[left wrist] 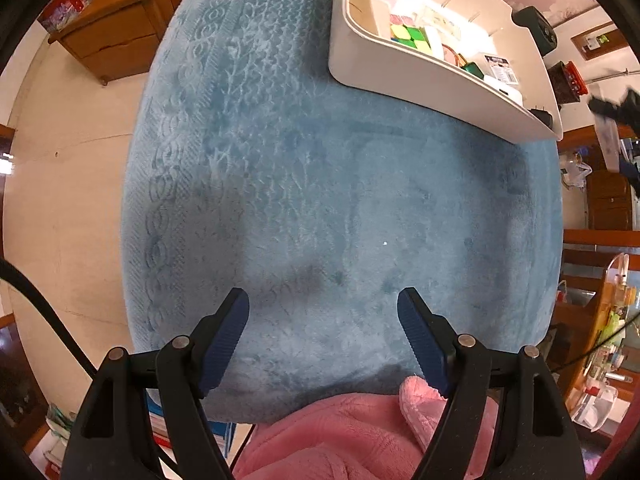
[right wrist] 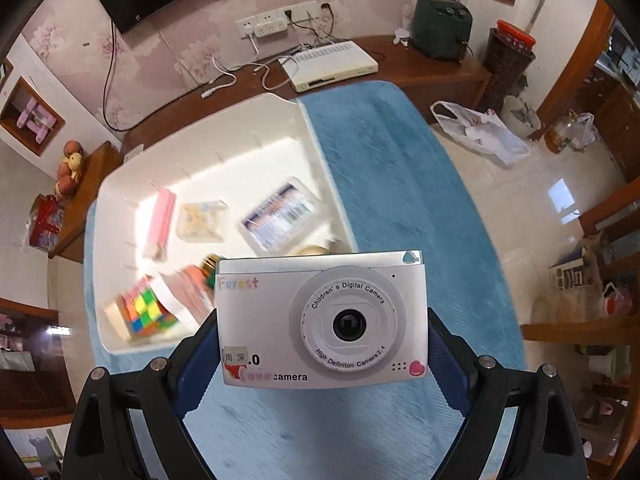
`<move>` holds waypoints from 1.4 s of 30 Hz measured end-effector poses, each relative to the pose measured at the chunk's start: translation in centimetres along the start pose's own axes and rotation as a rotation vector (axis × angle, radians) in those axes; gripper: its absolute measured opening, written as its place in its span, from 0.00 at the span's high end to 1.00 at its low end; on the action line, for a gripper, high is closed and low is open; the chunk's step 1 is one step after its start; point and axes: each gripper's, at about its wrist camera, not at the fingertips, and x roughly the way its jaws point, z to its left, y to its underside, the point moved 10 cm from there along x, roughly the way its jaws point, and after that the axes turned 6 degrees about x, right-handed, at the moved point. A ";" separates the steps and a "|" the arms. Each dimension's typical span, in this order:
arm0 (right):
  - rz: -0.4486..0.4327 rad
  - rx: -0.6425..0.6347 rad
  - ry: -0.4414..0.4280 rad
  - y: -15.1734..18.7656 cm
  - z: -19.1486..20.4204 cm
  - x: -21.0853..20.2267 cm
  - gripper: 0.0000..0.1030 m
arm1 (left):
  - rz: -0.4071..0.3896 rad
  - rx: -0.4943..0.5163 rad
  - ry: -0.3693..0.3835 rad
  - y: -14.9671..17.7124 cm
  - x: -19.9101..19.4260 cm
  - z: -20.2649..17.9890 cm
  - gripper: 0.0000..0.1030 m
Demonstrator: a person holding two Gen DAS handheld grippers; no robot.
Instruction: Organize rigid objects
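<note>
The right gripper (right wrist: pixel 322 336) holds a silver toy camera (right wrist: pixel 322 320) by its two short ends, one blue pad against each side. The camera sits above the blue-covered desk (right wrist: pixel 400 184), beside and just short of the white bin (right wrist: pixel 120 184), which already holds a cube (right wrist: pixel 146 312), a pink stick and some packets.

The hold is only on the narrow end faces, and the body looks smooth, so a quick swing could let it slip or pivot between the pads. Dropped too early, it would land on the desk rather than in the bin, or knock the cube.

The camera's long axis runs across, from pad to pad. Its lens faces back toward the wrist, top edge pointing away.

The left gripper (left wrist: pixel 322 336) hangs wide and empty over bare desk.
</note>
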 end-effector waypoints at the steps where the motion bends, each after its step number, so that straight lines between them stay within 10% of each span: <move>1: 0.002 0.003 -0.012 -0.1 0.8 0.1 0.10 | -0.005 0.006 -0.005 -0.1 -0.1 0.2 0.23; 20: -0.035 -0.146 -0.126 1.0 12.4 2.7 0.09 | -0.075 0.021 -0.007 1.0 -1.9 4.2 0.23; 30: -0.069 -0.114 -0.146 2.1 8.0 -1.5 0.05 | -0.143 0.005 -0.003 1.7 -4.0 1.9 0.23; 42: 0.133 -0.078 -0.170 14.2 -2.4 -1.9 0.01 | -0.188 -0.054 0.010 4.4 -4.3 -3.4 0.23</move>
